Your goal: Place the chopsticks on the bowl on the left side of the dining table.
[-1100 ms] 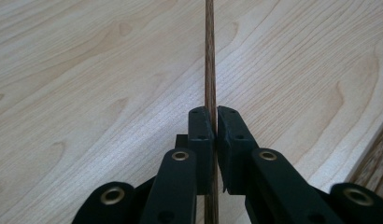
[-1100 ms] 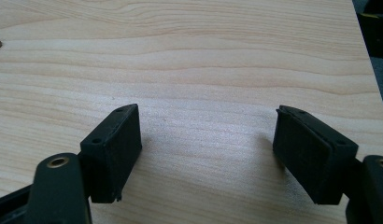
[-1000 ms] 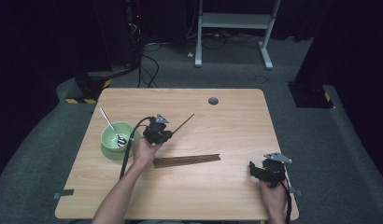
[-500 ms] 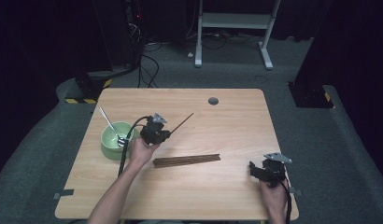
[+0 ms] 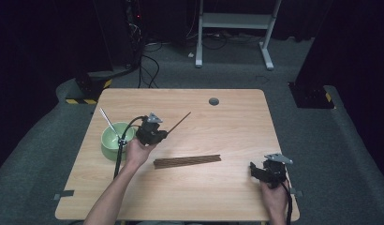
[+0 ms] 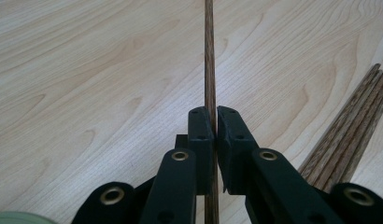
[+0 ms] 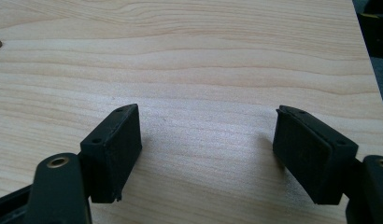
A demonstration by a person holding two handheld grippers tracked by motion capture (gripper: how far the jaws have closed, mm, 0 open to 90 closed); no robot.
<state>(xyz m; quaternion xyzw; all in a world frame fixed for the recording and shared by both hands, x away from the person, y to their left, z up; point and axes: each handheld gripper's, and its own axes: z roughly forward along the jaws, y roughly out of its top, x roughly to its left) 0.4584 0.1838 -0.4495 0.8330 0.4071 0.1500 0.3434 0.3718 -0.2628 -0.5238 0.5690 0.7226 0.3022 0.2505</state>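
Chopstick: thin brown wooden chopstick [image 6: 209,56] we pinch in left gripper [image 6: 214,122]; could swivel or slip.
Right gripper [image 7: 206,154]: jaws spread, empty.

Bowl [image 5: 111,140] left of stick bundle [image 5: 187,161] on table [image 5: 227,122]

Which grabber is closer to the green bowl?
Left. The left gripper, shut on a wooden stick, sits right beside the green bowl. The right gripper rests open, far across the table.
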